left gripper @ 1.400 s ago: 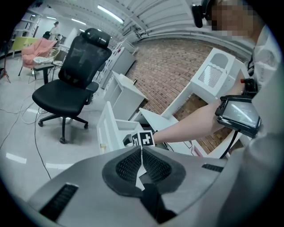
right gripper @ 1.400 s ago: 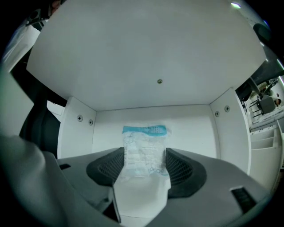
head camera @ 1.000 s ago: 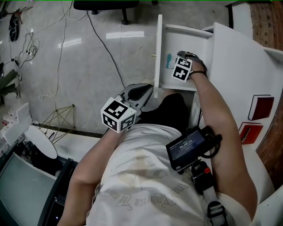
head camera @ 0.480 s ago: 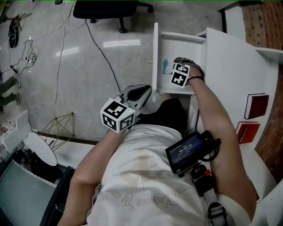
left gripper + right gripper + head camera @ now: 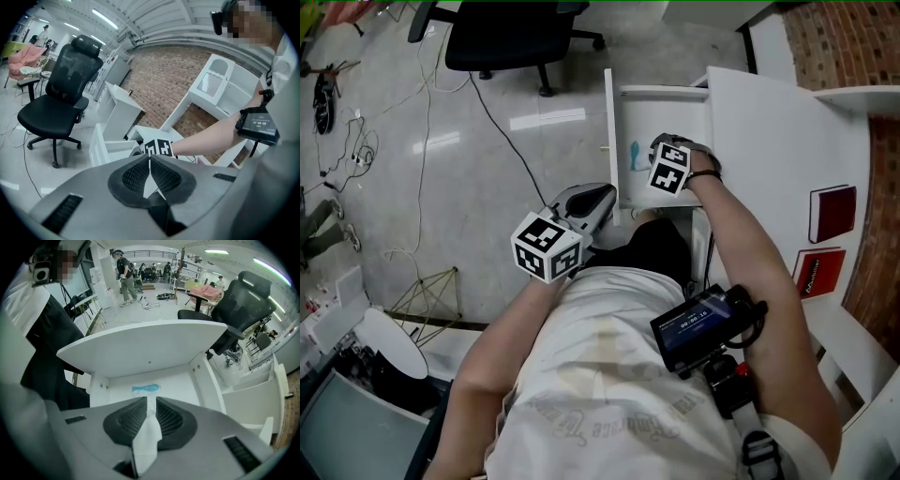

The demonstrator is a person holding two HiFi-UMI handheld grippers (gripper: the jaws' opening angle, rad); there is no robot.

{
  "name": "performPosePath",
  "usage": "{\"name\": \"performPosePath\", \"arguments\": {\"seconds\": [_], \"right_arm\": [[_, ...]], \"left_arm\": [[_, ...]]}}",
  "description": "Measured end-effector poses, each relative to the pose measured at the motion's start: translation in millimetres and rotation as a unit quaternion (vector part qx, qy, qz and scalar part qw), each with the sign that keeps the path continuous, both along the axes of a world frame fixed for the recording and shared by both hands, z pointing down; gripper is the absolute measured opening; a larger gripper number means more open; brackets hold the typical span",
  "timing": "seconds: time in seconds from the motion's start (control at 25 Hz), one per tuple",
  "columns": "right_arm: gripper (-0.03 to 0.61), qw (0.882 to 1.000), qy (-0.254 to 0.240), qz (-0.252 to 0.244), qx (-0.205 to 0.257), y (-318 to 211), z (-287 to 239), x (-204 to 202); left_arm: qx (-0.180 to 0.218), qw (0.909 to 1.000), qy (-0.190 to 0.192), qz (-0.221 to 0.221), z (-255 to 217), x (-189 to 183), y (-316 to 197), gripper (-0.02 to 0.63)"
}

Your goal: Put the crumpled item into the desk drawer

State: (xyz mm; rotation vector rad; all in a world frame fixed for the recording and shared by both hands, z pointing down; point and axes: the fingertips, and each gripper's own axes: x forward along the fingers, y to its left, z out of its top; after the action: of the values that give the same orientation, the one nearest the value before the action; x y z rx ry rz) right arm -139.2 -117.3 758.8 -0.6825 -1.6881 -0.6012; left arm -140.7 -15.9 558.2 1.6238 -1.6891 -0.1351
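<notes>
The crumpled blue-green item [image 5: 146, 388] already lies in the open desk drawer [image 5: 180, 380], at 12 o'clock from the right gripper [image 5: 149, 418]. Its jaws have just been closing, are almost together, and do not hold the item. The left gripper [image 5: 149, 172] is closed and empty. Probably only shutting the drawer remains.

The person wears a white T-shirt [image 5: 600, 375] with faded print, and a black screen unit [image 5: 698, 323] is strapped to the right forearm. The left tongs [image 5: 149, 163] and right tongs [image 5: 149, 405] have grey shells, black ribbed pads [image 5: 133, 176] and cubes of black-and-white square markers.
</notes>
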Motion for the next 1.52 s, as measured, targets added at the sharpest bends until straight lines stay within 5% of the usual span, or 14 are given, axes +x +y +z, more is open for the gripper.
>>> {"name": "performPosePath", "arguments": {"seconds": [0.44, 0.96, 1.24, 1.52], "right_arm": [[0.023, 1.0, -0.011, 0.006, 0.004, -1.9, -37.8, 7.6], [0.021, 0.987, -0.09, 0.124, -0.045, -14.9, -102.9, 5.5], [0.021, 0.963, -0.137, 0.216, -0.085, -25.0, -131.6, 7.5], [0.021, 0.915, -0.189, 0.313, -0.171, -30.4, -162.0, 14.8]], "left_arm": [[0.023, 0.9994, -0.017, 0.017, -19.6, -2.4, -17.3, 0.028], [0.052, 0.9965, -0.036, 0.054, -44.0, -3.8, -41.8, 0.028], [0.063, 0.993, -0.041, 0.091, -50.5, 7.3, -53.4, 0.028], [0.063, 0.99, -0.043, 0.118, -53.5, 14.3, -61.2, 0.028]]}}
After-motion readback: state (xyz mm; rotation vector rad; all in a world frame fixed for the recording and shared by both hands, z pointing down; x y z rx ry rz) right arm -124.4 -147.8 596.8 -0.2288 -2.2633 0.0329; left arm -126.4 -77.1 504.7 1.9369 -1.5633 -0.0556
